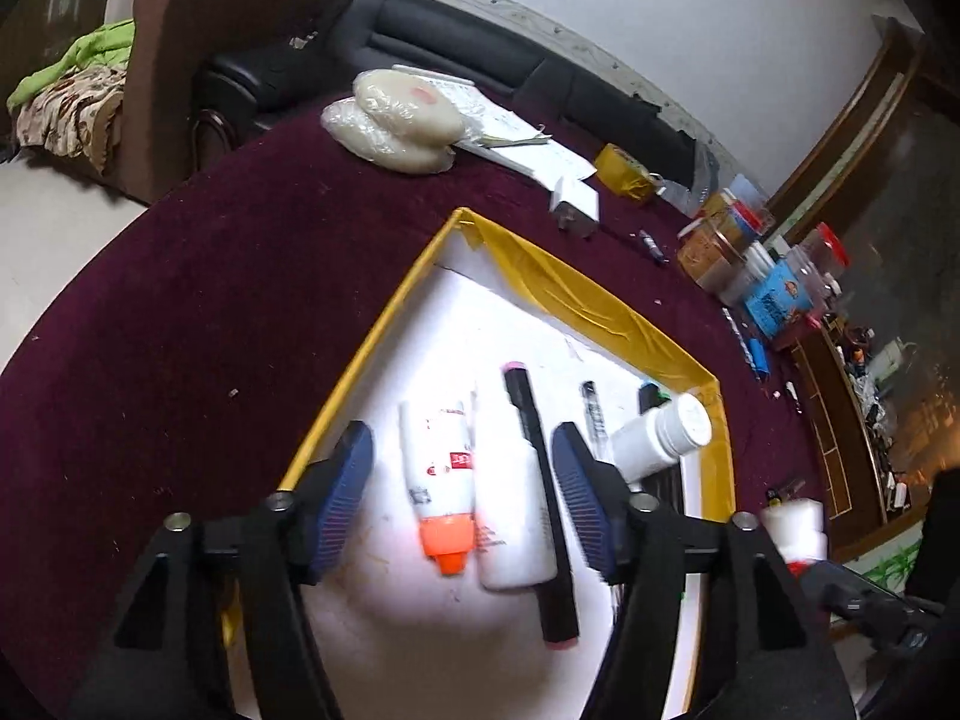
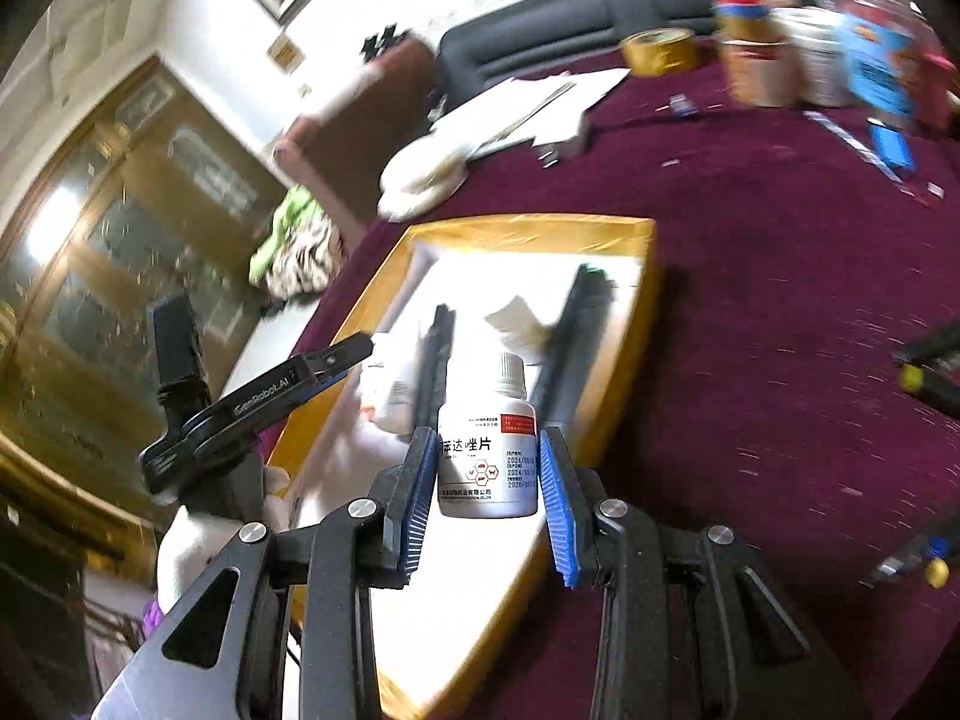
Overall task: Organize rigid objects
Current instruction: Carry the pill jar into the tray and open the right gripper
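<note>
Right hand-held gripper [image 2: 486,498] clamping pill bottle [image 2: 487,462], tray [image 2: 630,324] blurred

From my right wrist view the jars [image 2: 780,54] at one o'clock are smeared by blur; small items [image 2: 924,372] at three o'clock I cannot identify.

"GenRobot.AI" on left gripper [image 2: 336,360] arm; "达唑片", "2024" on white bottle [image 2: 487,456] label

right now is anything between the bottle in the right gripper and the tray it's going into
Nothing visible blocks it. The right gripper holds the white bottle over the tray, with bare white floor just below it.
</note>
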`<state>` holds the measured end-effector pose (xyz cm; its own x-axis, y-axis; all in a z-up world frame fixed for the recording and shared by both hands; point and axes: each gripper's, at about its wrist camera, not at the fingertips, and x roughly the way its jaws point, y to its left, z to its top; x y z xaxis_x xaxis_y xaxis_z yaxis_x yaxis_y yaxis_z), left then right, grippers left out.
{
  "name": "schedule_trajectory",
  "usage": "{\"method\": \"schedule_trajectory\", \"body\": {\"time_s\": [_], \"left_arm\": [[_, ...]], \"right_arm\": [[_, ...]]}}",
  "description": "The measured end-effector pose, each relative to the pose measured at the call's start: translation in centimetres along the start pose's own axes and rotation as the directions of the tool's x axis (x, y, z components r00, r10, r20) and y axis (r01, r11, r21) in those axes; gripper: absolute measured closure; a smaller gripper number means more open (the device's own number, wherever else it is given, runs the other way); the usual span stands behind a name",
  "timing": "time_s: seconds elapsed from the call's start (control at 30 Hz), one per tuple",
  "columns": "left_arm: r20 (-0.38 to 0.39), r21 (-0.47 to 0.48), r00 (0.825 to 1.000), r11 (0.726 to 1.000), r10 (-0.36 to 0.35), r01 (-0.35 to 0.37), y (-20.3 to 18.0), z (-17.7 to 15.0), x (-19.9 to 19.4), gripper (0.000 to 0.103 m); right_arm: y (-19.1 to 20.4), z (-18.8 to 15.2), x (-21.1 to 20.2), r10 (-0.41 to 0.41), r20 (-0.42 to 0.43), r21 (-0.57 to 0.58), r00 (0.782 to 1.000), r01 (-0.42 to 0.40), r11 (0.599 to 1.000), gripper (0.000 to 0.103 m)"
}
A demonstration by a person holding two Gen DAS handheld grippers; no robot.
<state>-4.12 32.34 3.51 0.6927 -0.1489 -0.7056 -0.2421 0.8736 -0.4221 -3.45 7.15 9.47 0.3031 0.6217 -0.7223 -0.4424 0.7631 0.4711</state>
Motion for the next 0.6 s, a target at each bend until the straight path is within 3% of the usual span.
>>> {"method": "schedule_trajectory", "body": {"time_s": [0.07,0.23,0.4,0.5,0.6], "left_arm": [[0.018,-0.017,0.999,0.999,-0.038,0.039,0.0,-0.4,-0.6,0.025],[0.111,-0.147,0.983,0.975,-0.149,0.164,2.2,-1.0,-3.1,0.025],[0.207,-0.168,0.961,0.961,-0.184,0.22,3.3,-2.2,-6.9,0.024],[0.258,-0.17,0.95,0.959,-0.178,0.226,4.1,-3.1,-9.0,0.022],[0.292,-0.191,0.942,0.955,-0.166,0.228,4.5,-4.0,-10.0,0.022]], "right_arm": [[1.8,0.6,2.5,-0.006,-0.033,-0.03,0.999,0.005,1.0,0.072],[4.6,2.3,8.1,-0.082,-0.077,-0.085,0.994,0.075,0.993,0.072],[4.4,4.2,11.3,-0.201,-0.041,-0.089,0.979,0.197,0.976,0.072],[3.9,4.6,10.9,-0.144,-0.045,-0.062,0.989,0.141,0.988,0.07],[3.7,4.7,8.4,-0.107,0.008,-0.054,0.994,0.108,0.993,0.069]]}}
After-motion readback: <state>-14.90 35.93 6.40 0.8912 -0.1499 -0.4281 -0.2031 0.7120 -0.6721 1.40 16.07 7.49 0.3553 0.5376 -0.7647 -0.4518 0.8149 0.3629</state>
